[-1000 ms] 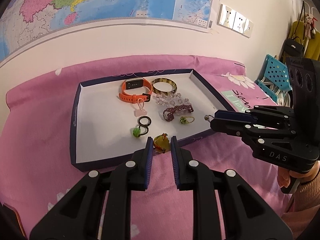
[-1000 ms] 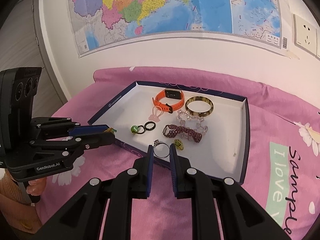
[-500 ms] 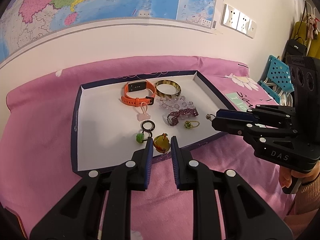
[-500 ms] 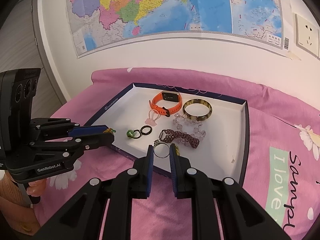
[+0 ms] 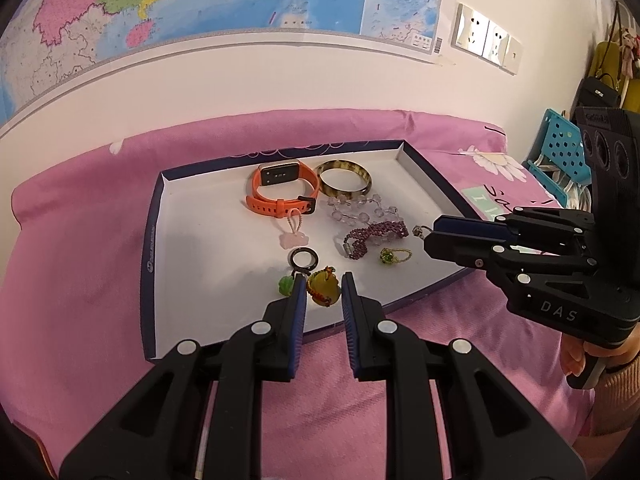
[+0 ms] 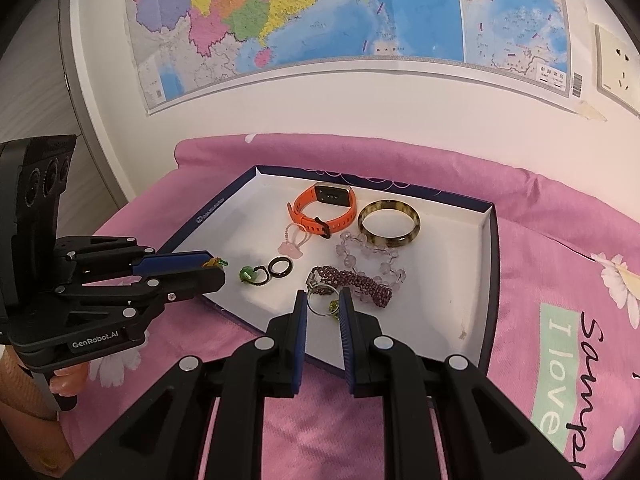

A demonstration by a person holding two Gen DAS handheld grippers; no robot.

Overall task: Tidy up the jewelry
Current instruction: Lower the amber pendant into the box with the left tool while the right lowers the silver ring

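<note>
Left gripper (image 5: 324,294): yellow pendant (image 5: 323,289) pinched | right gripper (image 6: 323,308): silver ring (image 6: 320,305) pinched | tray (image 5: 188,248): most pieces laid; two unplaced.

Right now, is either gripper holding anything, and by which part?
Left gripper pinches the yellow pendant across its body. Right gripper pinches the silver ring across its band. Both hang over the tray's near edge.

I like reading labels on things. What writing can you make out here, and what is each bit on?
"DAS": on the right gripper body.
"GenRobot.AI": on the left gripper body.
"I love": on the pink bedsheet, beside cursive writing that is only partly in view.
Wall map labels: too small to read.
Tray rim logo: blurred.
</note>
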